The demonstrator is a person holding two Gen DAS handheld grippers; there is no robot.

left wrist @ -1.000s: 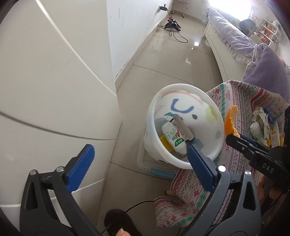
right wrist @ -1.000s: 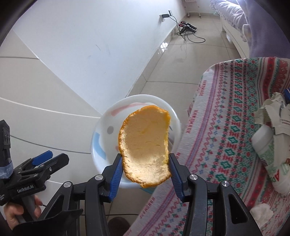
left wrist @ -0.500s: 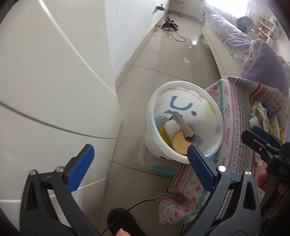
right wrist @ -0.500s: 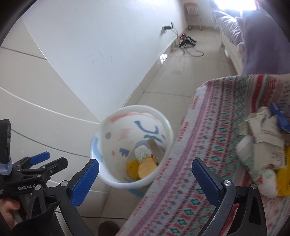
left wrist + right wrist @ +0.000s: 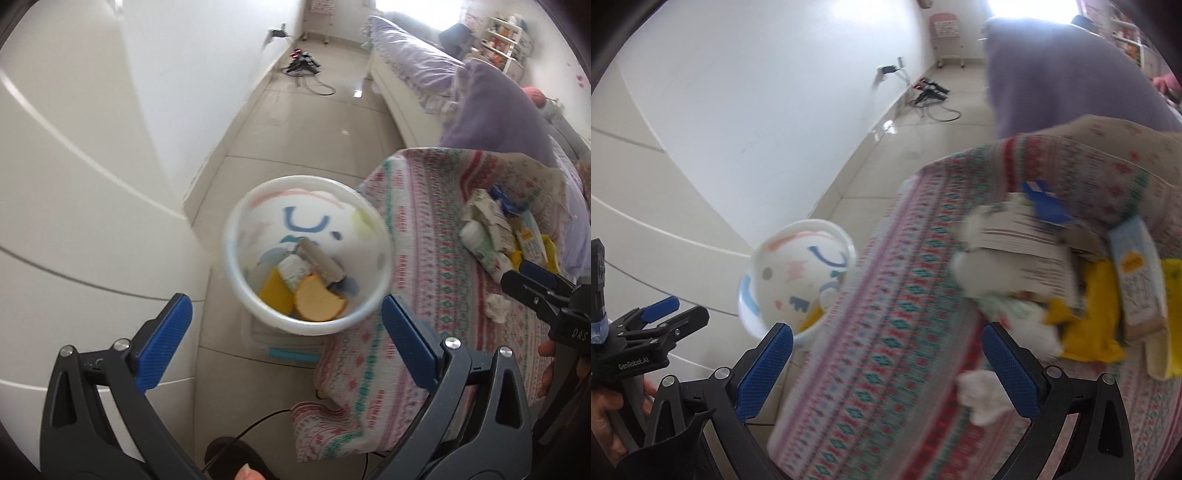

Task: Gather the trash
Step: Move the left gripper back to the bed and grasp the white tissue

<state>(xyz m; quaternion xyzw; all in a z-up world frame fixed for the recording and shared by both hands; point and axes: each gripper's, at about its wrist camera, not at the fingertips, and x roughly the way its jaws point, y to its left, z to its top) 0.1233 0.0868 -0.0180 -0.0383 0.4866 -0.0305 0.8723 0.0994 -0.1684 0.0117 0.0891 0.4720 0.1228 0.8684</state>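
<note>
- My left tool (image 5: 282,334), jaws apart and empty, waits low in frame, aimed at the bin.
- The trash bin (image 5: 306,251), centre frame beside the tabletop (image 5: 424,258), already holds orange peel (image 5: 320,304).
- My right tool (image 5: 884,367), jaws apart, points at the litter pile (image 5: 1052,269) at right, presumably for the next pick.

The left gripper (image 5: 282,328) is hanging with its blue pads spread wide, framing a white trash bin (image 5: 306,251) that is standing on the floor just beside a patterned tablecloth (image 5: 424,266). An orange peel (image 5: 319,304) is lying in the bin against a yellow piece (image 5: 275,295) and what looks like a crumpled wrapper (image 5: 293,271), though blur is softening it. The right gripper (image 5: 532,282) is reaching over the cloth near a trash pile (image 5: 491,236).
</note>
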